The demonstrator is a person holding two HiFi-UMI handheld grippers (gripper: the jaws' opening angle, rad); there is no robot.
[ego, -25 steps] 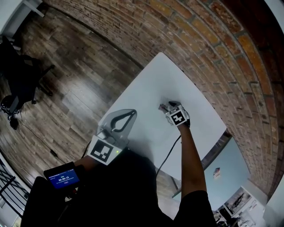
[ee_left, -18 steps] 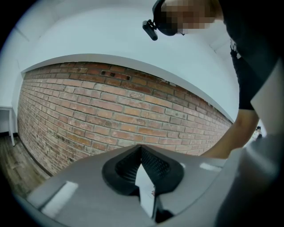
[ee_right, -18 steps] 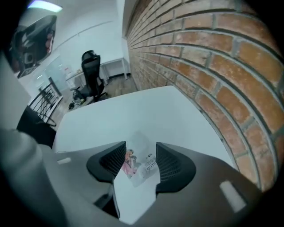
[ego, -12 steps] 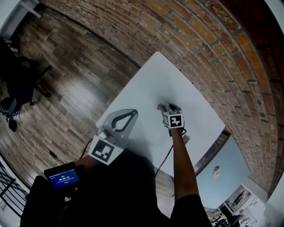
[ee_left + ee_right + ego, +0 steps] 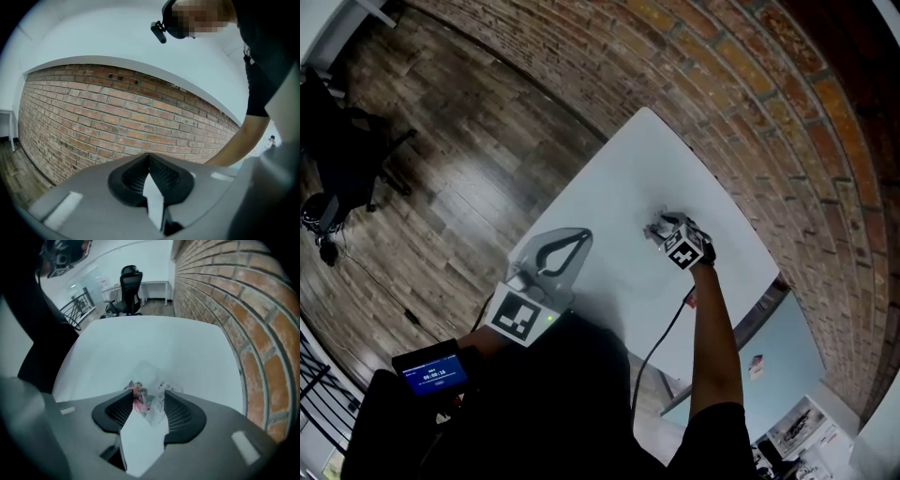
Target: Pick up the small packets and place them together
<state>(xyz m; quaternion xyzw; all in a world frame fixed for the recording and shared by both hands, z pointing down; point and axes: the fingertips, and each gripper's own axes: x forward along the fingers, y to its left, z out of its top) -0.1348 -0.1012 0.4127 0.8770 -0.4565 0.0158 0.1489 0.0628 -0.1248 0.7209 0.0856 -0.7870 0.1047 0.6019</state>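
Small packets lie bunched on the white table, toward its far right side. In the right gripper view they are a pink-printed packet and a crumpled white printed packet. My right gripper is down at this bunch. Its jaws stand apart, with both packets reaching into the gap. A firm grip does not show. My left gripper is held over the table's near left edge. It is shut and empty and points at the brick wall.
A brick wall runs along the table's far side. A wooden floor lies to the left. A black office chair and a desk stand past the table's far end. A cable trails from my right gripper.
My right gripper has shifted slightly right at the packets and turned a little. The packets stay in about the same spot. The left gripper has not moved.
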